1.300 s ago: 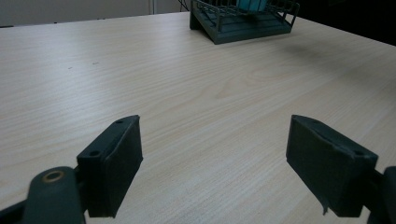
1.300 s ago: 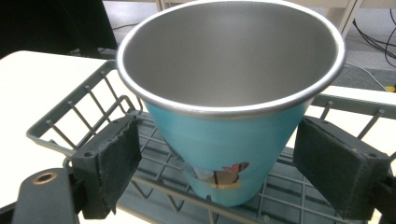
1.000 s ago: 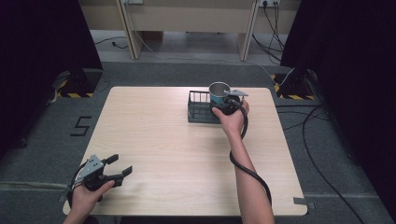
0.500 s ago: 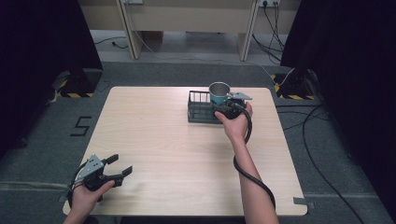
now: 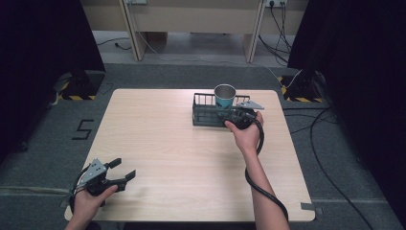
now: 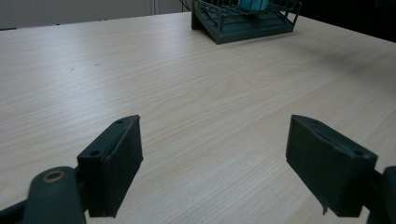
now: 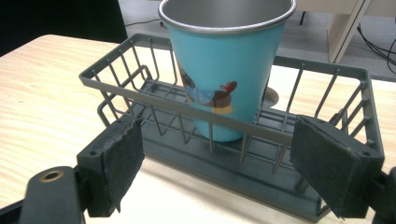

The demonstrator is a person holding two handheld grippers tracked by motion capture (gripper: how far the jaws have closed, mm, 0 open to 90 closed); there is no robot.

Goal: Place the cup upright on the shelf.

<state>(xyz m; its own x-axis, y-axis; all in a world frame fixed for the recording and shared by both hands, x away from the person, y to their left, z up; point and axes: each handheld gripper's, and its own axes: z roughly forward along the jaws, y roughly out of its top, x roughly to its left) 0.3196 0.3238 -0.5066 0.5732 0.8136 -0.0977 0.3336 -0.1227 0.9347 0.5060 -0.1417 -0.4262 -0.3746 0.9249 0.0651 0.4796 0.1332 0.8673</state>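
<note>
While the cup (image 7: pixel 227 65) stands upright in the rack (image 7: pixel 322 74), right gripper (image 7: pixel 219 158) released just before it, left gripper (image 6: pixel 215 172) released, well apart.

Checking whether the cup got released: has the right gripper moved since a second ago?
Yes. The right gripper has backed away from the cup toward the person, jaws open outside the rack.

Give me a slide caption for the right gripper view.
Open right gripper faces a teal cup standing upright in a grey wire rack.
</note>
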